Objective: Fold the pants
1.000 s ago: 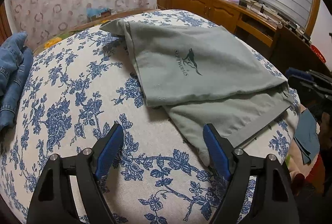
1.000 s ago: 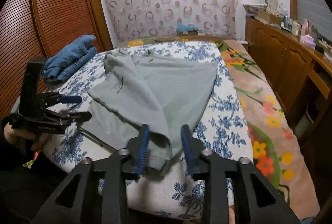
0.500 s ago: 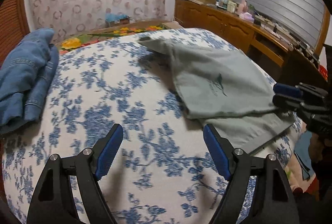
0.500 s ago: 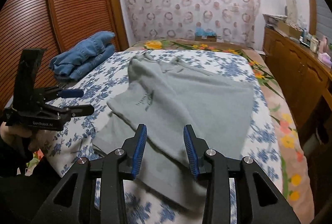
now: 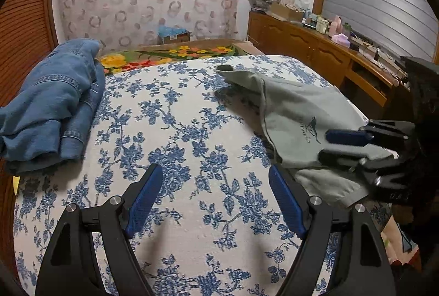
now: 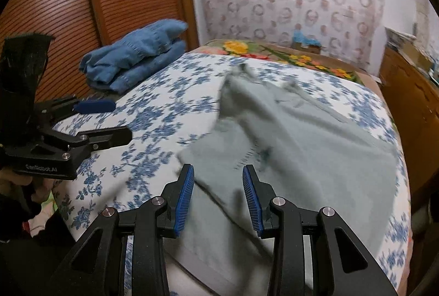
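Observation:
Grey-green pants [image 5: 296,115] lie folded over on the blue-flowered bed, with a small dark logo on the top layer; they also show in the right wrist view [image 6: 301,148]. My left gripper [image 5: 214,186] is open and empty above bare bedspread, left of the pants. My right gripper [image 6: 218,186] is open and empty, hovering just over the near edge of the pants. It shows in the left wrist view [image 5: 348,145] at the right, over the pants. The left gripper shows in the right wrist view [image 6: 107,121] at the left.
A pile of folded blue jeans [image 5: 52,101] lies at the bed's far left, next to a brown slatted wardrobe [image 6: 55,10]. A wooden sideboard [image 5: 315,49] with clutter runs along the right. A floral blanket [image 5: 175,54] lies at the bed's far end.
My left gripper has swung left, away from the pants, over bare bedspread. My right gripper has moved left and forward over the pants. Both stay open.

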Motion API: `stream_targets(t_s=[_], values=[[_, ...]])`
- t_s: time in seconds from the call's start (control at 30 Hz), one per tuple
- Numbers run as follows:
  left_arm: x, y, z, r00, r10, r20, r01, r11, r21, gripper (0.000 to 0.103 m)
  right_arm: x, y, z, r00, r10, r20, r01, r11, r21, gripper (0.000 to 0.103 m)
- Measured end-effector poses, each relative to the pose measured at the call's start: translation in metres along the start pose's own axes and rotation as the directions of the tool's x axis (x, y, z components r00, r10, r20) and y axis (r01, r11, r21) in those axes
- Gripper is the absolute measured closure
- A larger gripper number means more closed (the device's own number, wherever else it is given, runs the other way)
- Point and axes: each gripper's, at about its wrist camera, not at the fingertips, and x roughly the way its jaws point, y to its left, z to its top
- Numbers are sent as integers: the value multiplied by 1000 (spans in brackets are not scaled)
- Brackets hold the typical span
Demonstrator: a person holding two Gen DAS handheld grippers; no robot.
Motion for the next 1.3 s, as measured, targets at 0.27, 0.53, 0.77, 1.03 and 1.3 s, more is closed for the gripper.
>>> stream_targets(t_s=[0.27, 0.53, 0.77, 1.03, 1.3], values=[[-3, 10, -1, 1000, 11, 7, -11, 1000, -21, 23, 33, 12, 11, 997, 34, -64, -39, 997, -69, 71], [-2, 13, -3, 1000, 14, 2, -14, 1000, -24, 23, 57, 18, 19, 995, -24, -94, 12, 992, -126, 95], [0, 10, -3, 1000, -4, 3, 4, 1000, -6, 23, 36, 6, 30, 1000, -14, 5, 14, 998, -64, 99], [12, -6, 8, 998, -55, 2, 55, 998, 17, 23, 4, -32, 33, 994, -65, 82, 66, 998, -8, 99], [34, -27, 29, 997, -82, -12, 83, 995, 56, 23, -11, -71, 30, 979, -155, 131, 149, 987, 55, 100]])
